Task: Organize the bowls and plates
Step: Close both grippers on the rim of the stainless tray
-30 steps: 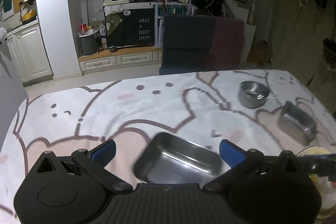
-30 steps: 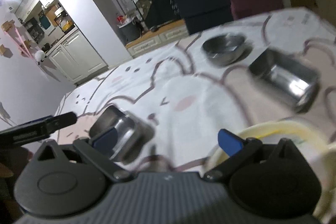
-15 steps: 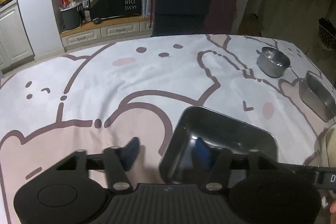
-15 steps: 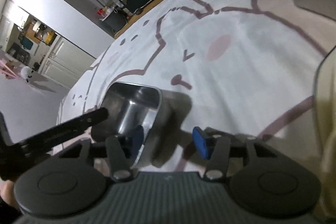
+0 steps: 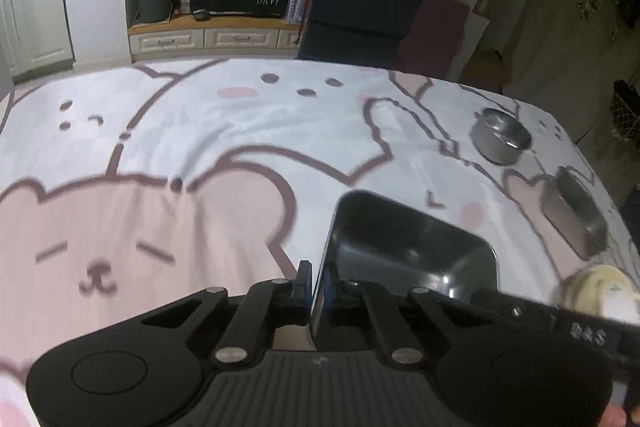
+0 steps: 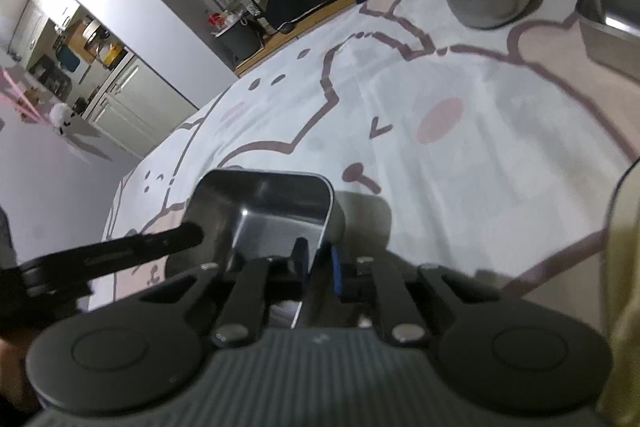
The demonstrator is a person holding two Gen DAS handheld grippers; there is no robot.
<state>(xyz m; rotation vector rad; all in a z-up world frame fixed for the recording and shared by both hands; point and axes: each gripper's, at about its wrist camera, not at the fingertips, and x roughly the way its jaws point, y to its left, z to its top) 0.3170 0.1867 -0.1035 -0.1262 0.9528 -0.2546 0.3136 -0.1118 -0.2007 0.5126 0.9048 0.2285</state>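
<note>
Shallow rectangular stainless-steel tray (image 5: 412, 251) sits on the bear-print tablecloth (image 5: 168, 155), near edge, w/ a round steel bowl (image 5: 500, 141) and a second rectangular steel pan (image 5: 576, 215) well apart toward the far right. Left gripper (image 5: 316, 285) has just closed on the tray's left rim wall; right gripper (image 6: 320, 263) likewise clamped on the right rim. Tray looks stiff, light, slick — thin rim's the only hold, prob slips if tilted. In the left view its long axis runs diagonally, from the near left toward the right.
</note>
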